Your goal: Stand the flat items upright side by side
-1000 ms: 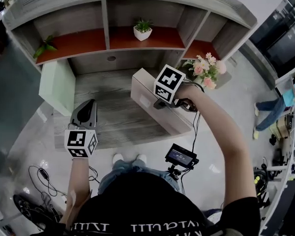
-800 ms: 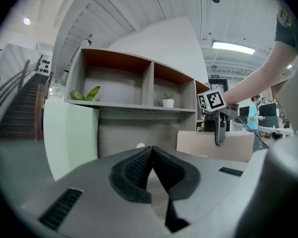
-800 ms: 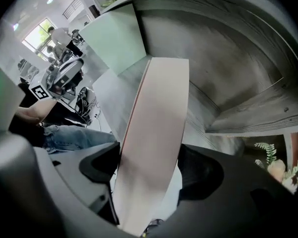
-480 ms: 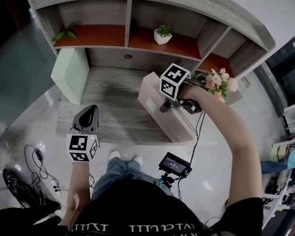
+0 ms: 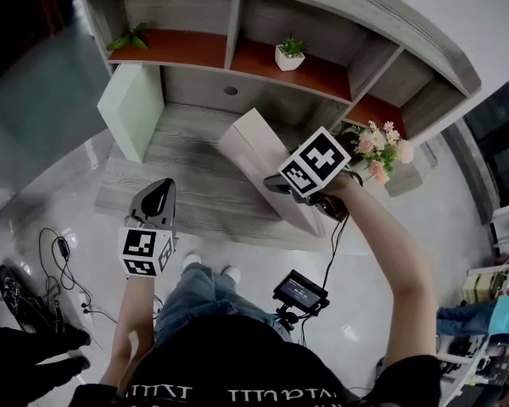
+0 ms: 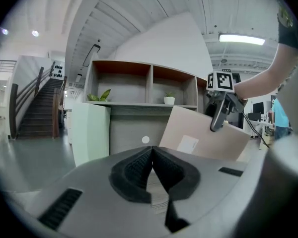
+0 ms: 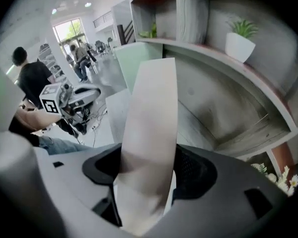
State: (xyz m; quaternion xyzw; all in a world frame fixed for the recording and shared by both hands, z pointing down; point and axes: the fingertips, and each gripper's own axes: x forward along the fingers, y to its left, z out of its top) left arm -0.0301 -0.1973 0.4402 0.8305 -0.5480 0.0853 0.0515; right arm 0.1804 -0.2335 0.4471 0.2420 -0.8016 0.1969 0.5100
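Fingers (image 7: 194,175) of the right gripper (image 5: 277,185), just closing in, pinch the top edge of the smooth beige flat box (image 5: 256,153). The box now leans further over on the grainy grey shelf unit (image 5: 195,147) than a second ago. A matte mint box (image 5: 131,108) stands upright at the unit's left end. The left gripper (image 6: 151,155), fingers pressed together, hovers empty before the unit.

The right arm (image 5: 383,253) reaches forward, wrist bent, so that the right gripper (image 5: 276,185) points steeply down onto the top edge of the box (image 5: 254,147). Its jaws have just been closing and clamp that edge between them. The left arm (image 5: 134,320) is held nearer the body, left of the box and well apart from it. The left gripper (image 5: 157,197) points about level, jaws together with nothing between them.
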